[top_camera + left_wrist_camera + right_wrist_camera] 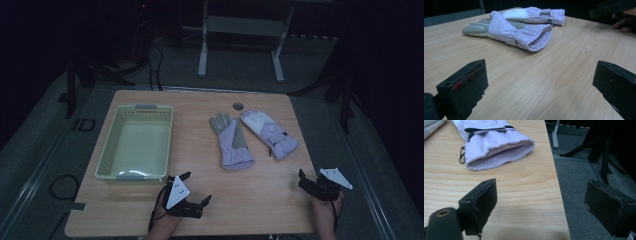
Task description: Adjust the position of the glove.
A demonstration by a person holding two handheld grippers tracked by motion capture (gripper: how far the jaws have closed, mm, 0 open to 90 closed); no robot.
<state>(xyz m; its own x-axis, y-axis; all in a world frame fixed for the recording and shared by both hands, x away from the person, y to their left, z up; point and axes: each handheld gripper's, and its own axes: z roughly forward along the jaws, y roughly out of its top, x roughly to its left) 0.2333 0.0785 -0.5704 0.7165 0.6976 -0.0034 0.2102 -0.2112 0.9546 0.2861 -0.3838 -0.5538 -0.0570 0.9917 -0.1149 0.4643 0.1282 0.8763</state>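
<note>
Both tongs rest low at the near edge of the worktop [260, 200] with jaws spread wide and nothing between them — the left tongs [196, 189] just in front of the pale green basket [107, 157], the right tongs [306, 181] at the worktop's right corner, partly out over the floor. Beyond them, well apart from either, two lilac gloves lie flat side by side — the left glove [231, 141] palm-up with its cuff toward the person, the right glove [269, 132] angled beside it, its cuff nearest the right tongs.
</note>
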